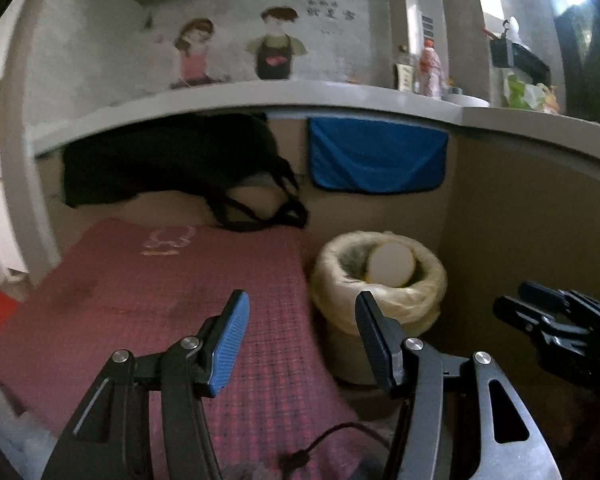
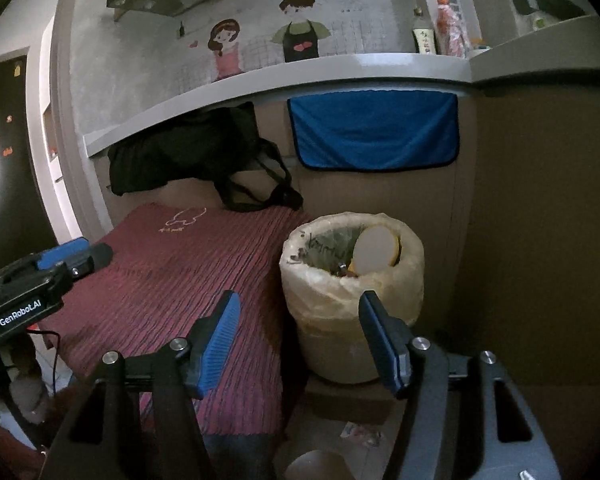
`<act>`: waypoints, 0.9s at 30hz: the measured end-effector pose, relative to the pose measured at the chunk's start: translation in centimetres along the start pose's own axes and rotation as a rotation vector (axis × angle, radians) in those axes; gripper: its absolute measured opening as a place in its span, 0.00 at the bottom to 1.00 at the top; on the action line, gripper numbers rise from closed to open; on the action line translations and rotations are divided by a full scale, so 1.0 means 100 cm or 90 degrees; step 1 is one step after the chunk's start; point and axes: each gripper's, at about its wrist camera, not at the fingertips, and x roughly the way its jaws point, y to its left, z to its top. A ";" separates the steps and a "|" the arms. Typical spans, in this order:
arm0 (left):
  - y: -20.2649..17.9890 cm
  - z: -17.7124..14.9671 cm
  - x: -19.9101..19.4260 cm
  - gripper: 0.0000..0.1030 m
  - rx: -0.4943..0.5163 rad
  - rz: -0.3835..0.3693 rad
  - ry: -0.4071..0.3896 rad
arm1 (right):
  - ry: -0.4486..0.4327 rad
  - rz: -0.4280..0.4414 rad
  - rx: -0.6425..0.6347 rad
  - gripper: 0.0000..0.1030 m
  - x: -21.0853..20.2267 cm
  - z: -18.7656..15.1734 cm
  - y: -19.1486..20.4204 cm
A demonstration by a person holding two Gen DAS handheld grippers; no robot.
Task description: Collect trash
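Note:
A round trash bin (image 1: 336, 296) with a pale plastic liner stands on the floor beside a low platform, just ahead of both grippers. A pale round disc (image 1: 392, 264) leans among the trash inside it. My left gripper (image 1: 302, 300) is open and empty, aimed at the gap between the red cloth and the bin. My right gripper (image 2: 298, 298) is also open and empty, with the bin (image 2: 340, 304) and the disc (image 2: 376, 252) just past its right finger. A scrap of crumpled paper (image 2: 360, 430) lies on the floor below the bin. Each gripper shows at the edge of the other's view.
A red checked cloth (image 1: 160, 300) covers the platform left of the bin, with a black bag (image 1: 172, 160) at its back. A blue cloth (image 1: 376, 156) hangs under a grey ledge (image 1: 260, 96) that carries bottles (image 1: 430, 66). A black cable (image 1: 324, 440) lies near the platform's front edge.

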 end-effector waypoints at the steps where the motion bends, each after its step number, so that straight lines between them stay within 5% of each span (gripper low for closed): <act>1: 0.000 -0.003 -0.005 0.54 0.001 0.013 -0.003 | -0.004 0.002 0.001 0.57 -0.005 -0.004 0.004; 27: 0.022 -0.021 -0.048 0.54 -0.046 0.075 0.005 | -0.070 -0.034 -0.003 0.57 -0.041 -0.026 0.046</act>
